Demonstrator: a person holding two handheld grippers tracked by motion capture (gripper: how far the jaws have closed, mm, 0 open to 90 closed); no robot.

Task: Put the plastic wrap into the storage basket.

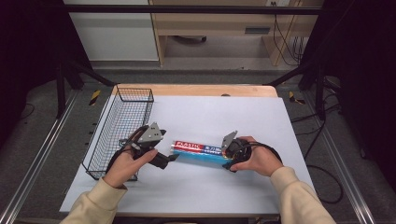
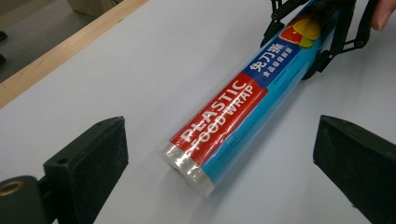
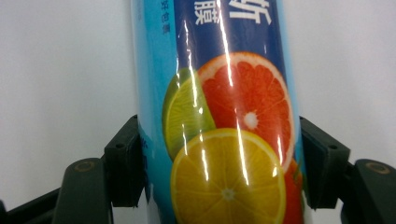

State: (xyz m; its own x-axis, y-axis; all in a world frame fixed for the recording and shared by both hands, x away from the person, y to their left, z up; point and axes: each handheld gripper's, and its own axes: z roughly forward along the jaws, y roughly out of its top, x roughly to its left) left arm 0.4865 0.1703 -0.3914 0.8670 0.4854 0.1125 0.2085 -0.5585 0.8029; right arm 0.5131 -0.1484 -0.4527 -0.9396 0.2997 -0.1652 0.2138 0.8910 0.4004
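Note:
A roll of plastic food wrap (image 1: 198,150) in a red, blue and cyan sleeve lies on its side on the white mat (image 1: 224,112). My right gripper (image 1: 228,157) is shut on its right end; in the right gripper view both pads press the roll (image 3: 224,116) at the printed citrus fruits, with the gripper (image 3: 219,163) straddling it. My left gripper (image 1: 173,158) stands open just off the left end. In the left gripper view the roll's taped end (image 2: 191,163) lies between the wide-apart jaws (image 2: 222,135) without touching them, and the right gripper (image 2: 317,28) clamps the far end.
A black wire basket (image 1: 116,135) stands along the mat's left edge, close behind the left hand. The wooden table edge (image 1: 196,90) runs along the back. Bare mat stretches behind the roll and toward the front.

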